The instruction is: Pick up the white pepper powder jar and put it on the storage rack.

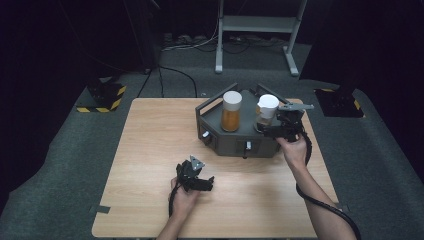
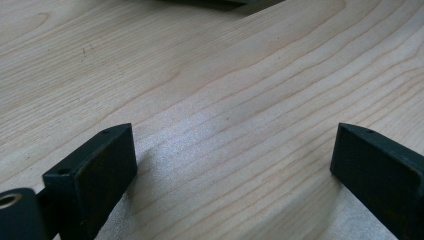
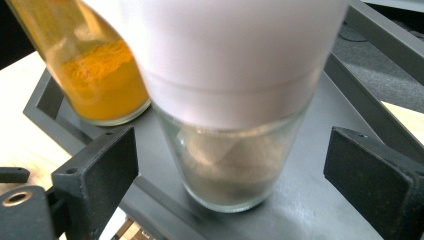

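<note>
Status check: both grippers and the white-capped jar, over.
Left gripper open, over bare table. Right gripper open around white-capped glass jar on grey tray. Nothing blocking.

Wooden table [image 1: 150, 150] bearing grey rack [image 1: 225, 142]

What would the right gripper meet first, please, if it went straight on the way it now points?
Most likely the white-capped glass jar, which stands on the grey tray right ahead between the open jaws of the right gripper; how near it is remains hard to judge.
</note>
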Available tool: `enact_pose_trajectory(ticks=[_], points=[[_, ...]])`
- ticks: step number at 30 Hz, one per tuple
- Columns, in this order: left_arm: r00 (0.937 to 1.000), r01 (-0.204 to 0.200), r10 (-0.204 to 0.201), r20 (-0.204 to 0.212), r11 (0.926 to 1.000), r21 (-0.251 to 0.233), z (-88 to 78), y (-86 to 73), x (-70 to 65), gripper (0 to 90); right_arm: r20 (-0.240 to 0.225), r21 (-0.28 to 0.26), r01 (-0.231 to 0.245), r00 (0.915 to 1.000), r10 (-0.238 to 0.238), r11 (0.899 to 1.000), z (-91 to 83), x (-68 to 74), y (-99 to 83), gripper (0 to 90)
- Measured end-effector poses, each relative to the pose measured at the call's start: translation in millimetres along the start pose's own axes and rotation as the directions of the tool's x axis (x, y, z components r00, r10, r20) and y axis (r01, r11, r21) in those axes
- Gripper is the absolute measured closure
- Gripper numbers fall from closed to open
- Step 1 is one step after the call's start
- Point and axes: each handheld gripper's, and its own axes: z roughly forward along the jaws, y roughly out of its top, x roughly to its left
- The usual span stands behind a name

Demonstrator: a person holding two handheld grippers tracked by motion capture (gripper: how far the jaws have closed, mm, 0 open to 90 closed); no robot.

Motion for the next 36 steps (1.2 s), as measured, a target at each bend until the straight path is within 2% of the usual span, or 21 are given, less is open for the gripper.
enact_pose_trajectory(ticks=[15,24,36], points=[[1.0,0.0,0.0,0.0,1.0,0.0,0.0,0.0,0.0,4.6,0.003,-0.015,0.002,1.0,-0.002,1.0,-21.9,1.4,-21.1,6.9],[1.0,0.0,0.0,0.0,1.0,0.0,0.0,0.0,0.0,4.6,0.022,0.007,-0.003,0.9997,0.002,1.0,-31.4,3.4,-32.8,8.2],[1.0,0.0,0.0,0.0,1.0,0.0,0.0,0.0,0.0,4.6,0.035,0.001,-0.022,0.9992,0.022,1.0,-44.7,0.4,-52.2,8.5]])
